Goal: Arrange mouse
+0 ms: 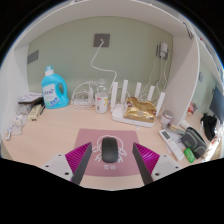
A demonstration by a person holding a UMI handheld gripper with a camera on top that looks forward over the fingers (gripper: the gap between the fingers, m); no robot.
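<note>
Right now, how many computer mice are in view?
1. The black computer mouse lies on the pink mouse mat, between the open gripper fingers. Clutter behind could hide others.

1. Even, soft indoor light; the bench (75, 125) reads pale and bright.
2. Strong fisheye bending towards the rim.
3. Small far items look slightly soft, perhaps blur.
</note>
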